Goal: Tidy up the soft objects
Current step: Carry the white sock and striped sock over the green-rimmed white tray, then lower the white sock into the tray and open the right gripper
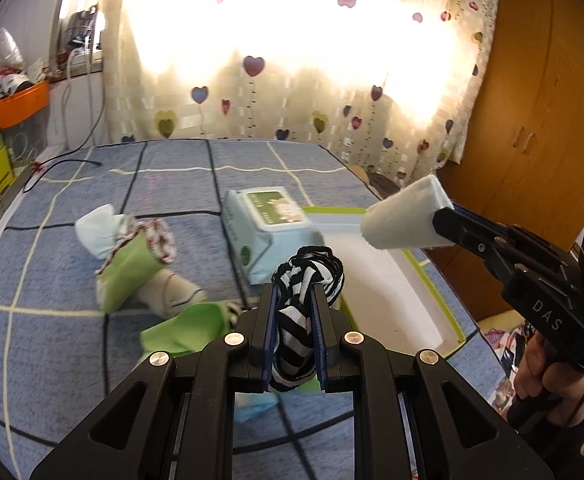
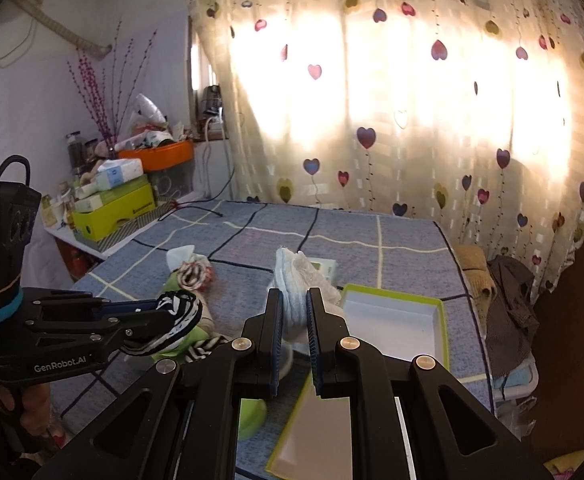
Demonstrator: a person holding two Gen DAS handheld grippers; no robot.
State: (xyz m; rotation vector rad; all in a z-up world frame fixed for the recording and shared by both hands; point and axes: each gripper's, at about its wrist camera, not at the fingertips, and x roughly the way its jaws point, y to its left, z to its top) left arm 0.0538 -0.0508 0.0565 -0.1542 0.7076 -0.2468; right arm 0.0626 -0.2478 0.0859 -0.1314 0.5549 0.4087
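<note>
White tray (image 2: 392, 312) with green rim — its visible floor bare — on bed (image 2: 372, 236).

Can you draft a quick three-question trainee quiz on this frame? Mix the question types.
1. True or false: the left claw is shut on a black-and-white striped sock.
2. Multiple choice: the right claw holds A) a wet-wipes pack, B) a white soft cloth, C) a green sock.
3. Fill in: the open box with the green rim sits on the ____ plaid bedspread.

Key: 1 true. 2 B. 3 blue. The wet-wipes pack lies on the bedspread, held by neither claw.
</note>
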